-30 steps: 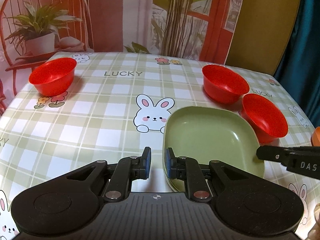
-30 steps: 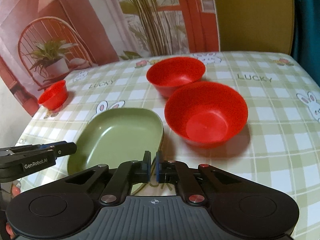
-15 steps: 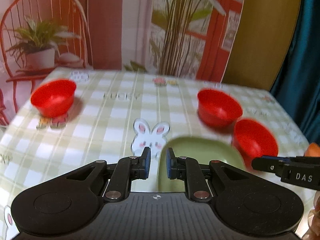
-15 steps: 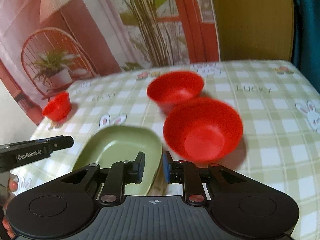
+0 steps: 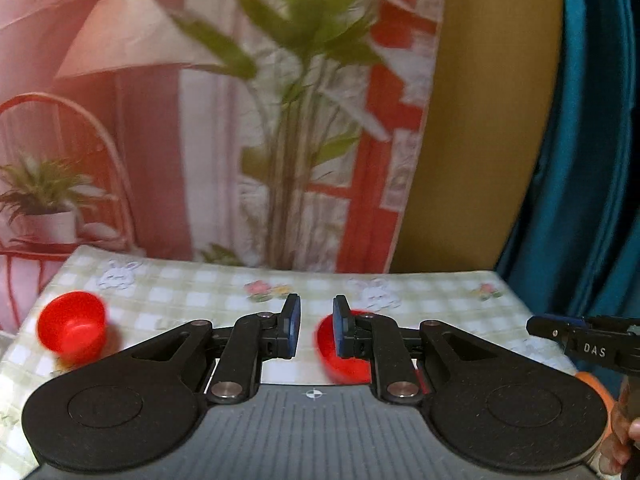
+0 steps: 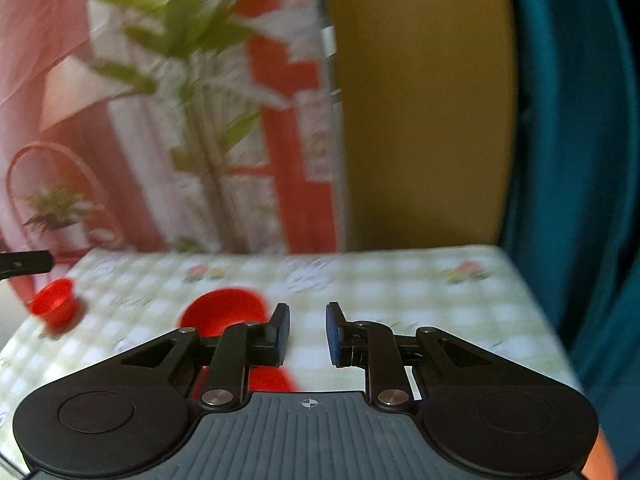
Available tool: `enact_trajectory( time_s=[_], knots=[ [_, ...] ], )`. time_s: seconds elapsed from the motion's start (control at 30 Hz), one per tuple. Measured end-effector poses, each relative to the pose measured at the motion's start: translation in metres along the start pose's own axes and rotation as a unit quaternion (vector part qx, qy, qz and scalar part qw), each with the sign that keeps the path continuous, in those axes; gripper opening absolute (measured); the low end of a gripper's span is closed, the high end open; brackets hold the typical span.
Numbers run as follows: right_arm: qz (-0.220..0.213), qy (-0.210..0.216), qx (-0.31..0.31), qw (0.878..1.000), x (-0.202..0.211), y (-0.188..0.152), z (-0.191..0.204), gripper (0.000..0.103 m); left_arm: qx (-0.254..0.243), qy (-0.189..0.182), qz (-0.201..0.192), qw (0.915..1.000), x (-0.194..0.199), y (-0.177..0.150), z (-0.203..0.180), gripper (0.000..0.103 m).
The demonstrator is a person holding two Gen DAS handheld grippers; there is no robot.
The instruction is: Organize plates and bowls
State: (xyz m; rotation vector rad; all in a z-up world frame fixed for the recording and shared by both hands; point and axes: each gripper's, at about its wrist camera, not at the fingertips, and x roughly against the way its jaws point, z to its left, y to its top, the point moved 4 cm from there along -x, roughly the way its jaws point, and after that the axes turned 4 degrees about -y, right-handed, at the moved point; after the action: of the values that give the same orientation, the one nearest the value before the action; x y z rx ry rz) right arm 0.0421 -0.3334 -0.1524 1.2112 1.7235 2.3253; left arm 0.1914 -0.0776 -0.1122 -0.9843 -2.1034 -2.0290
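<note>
Both views are blurred by motion. My left gripper [image 5: 316,326] is open and empty, raised above the checked table. A red bowl [image 5: 72,326] sits at the far left. Another red bowl [image 5: 340,360] shows partly behind my right finger. My right gripper [image 6: 306,332] is open and empty. In its view a red bowl [image 6: 222,312] lies left of the fingers, a second red bowl [image 6: 268,380] peeks out under the left finger, and a small red bowl [image 6: 54,306] sits far left. The green plate is hidden below both gripper bodies.
The checked tablecloth [image 5: 200,296] ends at a printed backdrop with plants and a red chair [image 5: 60,200]. A teal curtain [image 5: 580,160] hangs at the right. The right gripper's tip [image 5: 580,340] shows at the right of the left wrist view.
Both grippers have lifted and tilted up, so the green plate has dropped out of view. Both pairs of fingers have opened wider.
</note>
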Motion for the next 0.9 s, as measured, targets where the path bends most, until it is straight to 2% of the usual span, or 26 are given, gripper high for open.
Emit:
enact_trajectory(
  time_s=[0.13,0.2,0.27,0.43,0.6,0.67,0.9],
  knots=[
    [-0.001,-0.028,-0.001,1.000,0.002,-0.002,-0.040,0.020,0.006,-0.027,0.003,0.9996,-0.014,-0.001,-0.031,0.019],
    [0.007,-0.041,-0.006,0.999,0.003,-0.011,-0.059,0.020,0.008,-0.044,0.017,0.9988,-0.026,-0.009,-0.053,0.022],
    [0.016,-0.055,-0.013,0.998,0.006,-0.021,-0.077,0.020,0.005,-0.062,0.036,0.9974,-0.039,-0.022,-0.071,0.034],
    [0.047,-0.099,-0.033,0.993,0.010,-0.047,-0.122,0.020,-0.006,-0.117,0.065,0.9910,-0.069,-0.048,-0.122,0.039],
    [0.079,-0.140,-0.035,0.986,0.011,-0.069,-0.157,0.020,-0.034,-0.158,0.102,0.9815,-0.093,-0.074,-0.174,0.040],
    [0.090,-0.154,-0.038,0.983,0.012,-0.079,-0.169,0.019,-0.043,-0.178,0.117,0.9762,-0.097,-0.087,-0.194,0.045],
    [0.107,-0.201,-0.025,0.973,0.011,-0.105,-0.188,0.021,-0.056,-0.220,0.172,0.9585,-0.111,-0.130,-0.236,0.045]
  ],
)
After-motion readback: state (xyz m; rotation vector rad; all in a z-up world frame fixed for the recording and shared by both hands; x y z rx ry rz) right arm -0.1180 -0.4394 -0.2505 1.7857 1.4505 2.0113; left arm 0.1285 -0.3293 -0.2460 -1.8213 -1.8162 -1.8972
